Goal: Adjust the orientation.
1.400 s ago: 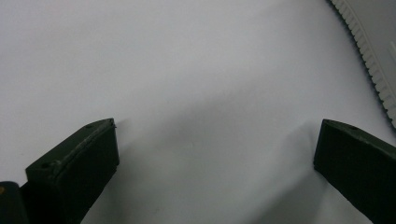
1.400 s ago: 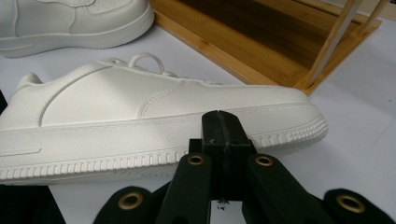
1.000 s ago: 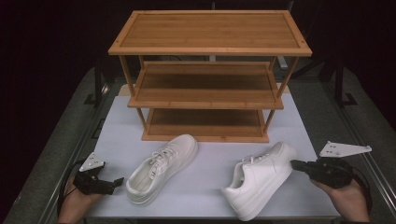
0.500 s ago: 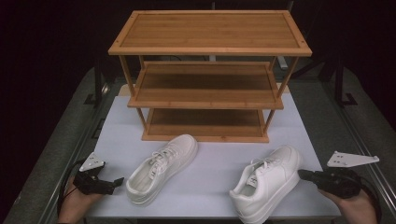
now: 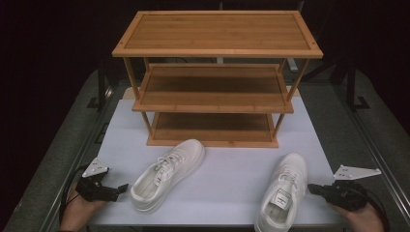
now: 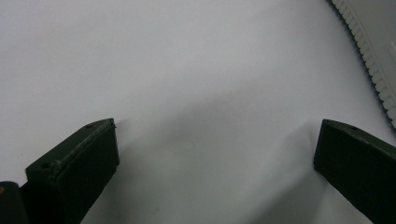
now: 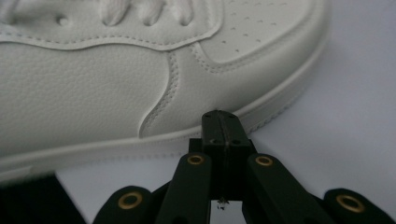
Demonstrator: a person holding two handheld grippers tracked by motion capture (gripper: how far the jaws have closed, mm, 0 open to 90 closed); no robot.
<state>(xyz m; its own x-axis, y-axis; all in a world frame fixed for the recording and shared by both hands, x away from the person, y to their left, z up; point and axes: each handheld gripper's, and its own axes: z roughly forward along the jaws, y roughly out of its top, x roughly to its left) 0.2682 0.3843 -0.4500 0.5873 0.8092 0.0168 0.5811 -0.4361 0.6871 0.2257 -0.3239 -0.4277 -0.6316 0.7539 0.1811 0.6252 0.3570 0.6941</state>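
A 3-tier wooden shoe rack [image 5: 217, 77] stands at the far side of the white table mat [image 5: 232, 174], all 3 shelves bare. 2 white sneakers lie on the mat in front of it.

The left sneaker [image 5: 167, 175] rests at an angle, toe toward the rack's lower left corner, heel toward the person. Its position matches that of 1.0 s ago.

The right sneaker [image 5: 283, 193] has changed. 1.0 s ago it lay diagonally, toe pointing to the far right, with the right gripper at its toe side. It has since swung round and shifted toward the near edge; the toe now points almost straight at the rack and the heel overhangs the bottom of the high view. Judgement: the shoe has been squared up by pushing, which would suit sliding or lifting it onto the lowest shelf.

The right gripper [image 5: 313, 188] sits just beside this sneaker's outer side. In the right gripper view its jaws are pressed together with nothing between them, the tips at or nearly touching the sole edge [image 7: 261, 116].

The left gripper [image 5: 120, 187] hovers near the left sneaker's heel, unmoved from 1.0 s ago. Its jaws stand wide apart over bare mat, with the sole's ribbed edge [image 6: 373, 70] at the upper right.
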